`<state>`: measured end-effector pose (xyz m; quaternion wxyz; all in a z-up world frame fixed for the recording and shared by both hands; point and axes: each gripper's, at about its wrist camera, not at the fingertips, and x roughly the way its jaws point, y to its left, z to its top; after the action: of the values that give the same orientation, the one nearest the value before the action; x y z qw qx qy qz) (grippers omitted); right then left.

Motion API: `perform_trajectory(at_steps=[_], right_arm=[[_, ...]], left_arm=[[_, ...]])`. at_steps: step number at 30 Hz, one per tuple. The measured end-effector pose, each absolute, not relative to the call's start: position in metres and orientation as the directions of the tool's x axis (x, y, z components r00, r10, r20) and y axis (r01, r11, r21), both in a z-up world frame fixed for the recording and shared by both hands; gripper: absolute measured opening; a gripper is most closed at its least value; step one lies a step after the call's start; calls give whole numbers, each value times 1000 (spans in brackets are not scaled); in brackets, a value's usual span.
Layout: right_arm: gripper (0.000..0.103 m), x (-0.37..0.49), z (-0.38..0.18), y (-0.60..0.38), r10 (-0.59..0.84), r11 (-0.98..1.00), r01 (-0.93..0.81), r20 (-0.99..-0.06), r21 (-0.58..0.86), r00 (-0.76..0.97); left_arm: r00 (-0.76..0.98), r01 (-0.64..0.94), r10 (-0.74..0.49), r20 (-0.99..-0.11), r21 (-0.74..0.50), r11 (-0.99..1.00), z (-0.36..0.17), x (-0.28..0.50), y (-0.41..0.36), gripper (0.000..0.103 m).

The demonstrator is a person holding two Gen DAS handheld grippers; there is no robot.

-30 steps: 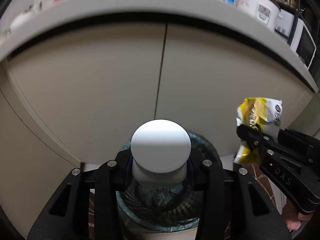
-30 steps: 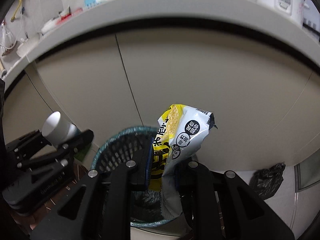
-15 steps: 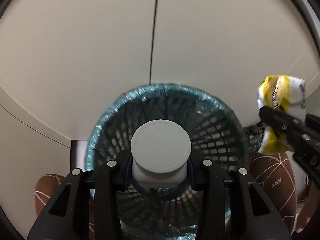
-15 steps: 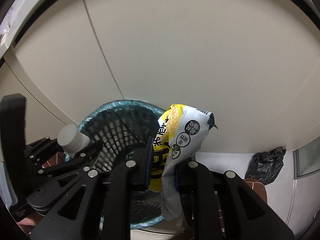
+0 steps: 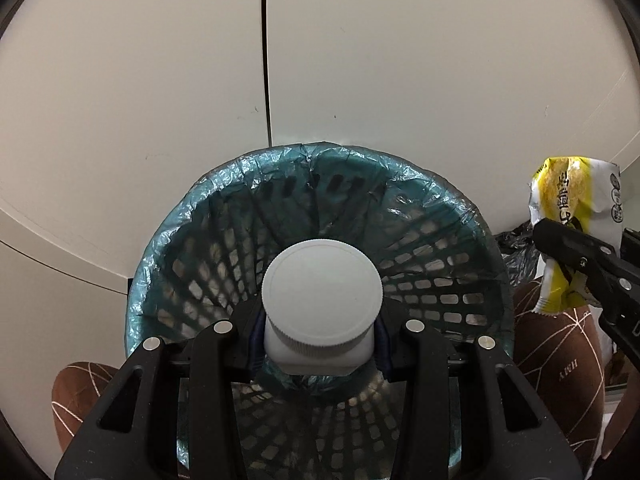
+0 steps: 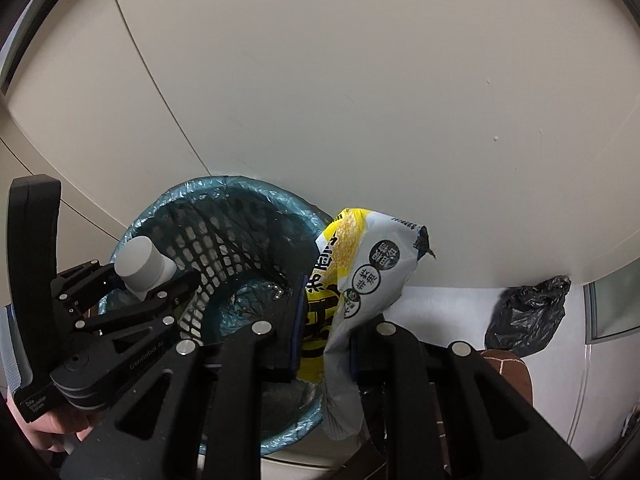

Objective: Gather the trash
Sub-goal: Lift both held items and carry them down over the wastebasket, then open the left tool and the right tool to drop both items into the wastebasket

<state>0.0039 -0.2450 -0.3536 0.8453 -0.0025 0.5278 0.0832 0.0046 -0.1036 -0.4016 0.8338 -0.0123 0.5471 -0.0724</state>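
Observation:
A white screw-cap bottle [image 5: 322,288] sits between the pads of my left gripper [image 5: 320,344], right over the mouth of a mesh waste basket [image 5: 360,156] lined with a teal bag. The left jaws are opening, with the bottle still touching both pads. My right gripper [image 6: 324,332] is shut on a crumpled yellow and white snack wrapper [image 6: 368,272], held above the basket's right rim [image 6: 224,182]. The right wrist view also shows the bottle [image 6: 140,262] in the left gripper [image 6: 148,284]. The wrapper [image 5: 568,196] shows at the right edge of the left wrist view.
Beige cabinet doors [image 5: 400,80] stand just behind the basket. A black plastic bag [image 6: 528,316] lies on the white floor to the right. Brown patterned slippers [image 5: 560,368] flank the basket, and a hand [image 6: 52,432] holds the left gripper.
Both grippers have sunk and tipped downward toward the basket. The countertop and its appliances have left the view, and the basket now fills the lower part of it.

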Motion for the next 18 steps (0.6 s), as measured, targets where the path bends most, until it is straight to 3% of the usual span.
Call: perform_trajectory(at_steps=[2,6,8,10,18], right_arm=[[16,4,-354,-246,133,987,-141,-894,80,428],[16,3,-354,-247,134,987,-136,-895,83,426],[16,3,-354,-245,138,986,-143,-893,84,427],[16,4,-353,-241,142,984,-155,-893,83,427],[17,14,-356,-209,180,972,-213,-893,97,414]], left_arm=[[392,100,-128,-911,-96,990,-403,5,-103,61],[403,88,-131,-906,-104,991,-403,6,-99,72],[421,77,-126,-898,-103,992,-398,6,-94,90],[441,60,-114,-890,-98,993,-392,4,-87,96],[461,17,-88,-883,-90,996,-377,1,-50,97]])
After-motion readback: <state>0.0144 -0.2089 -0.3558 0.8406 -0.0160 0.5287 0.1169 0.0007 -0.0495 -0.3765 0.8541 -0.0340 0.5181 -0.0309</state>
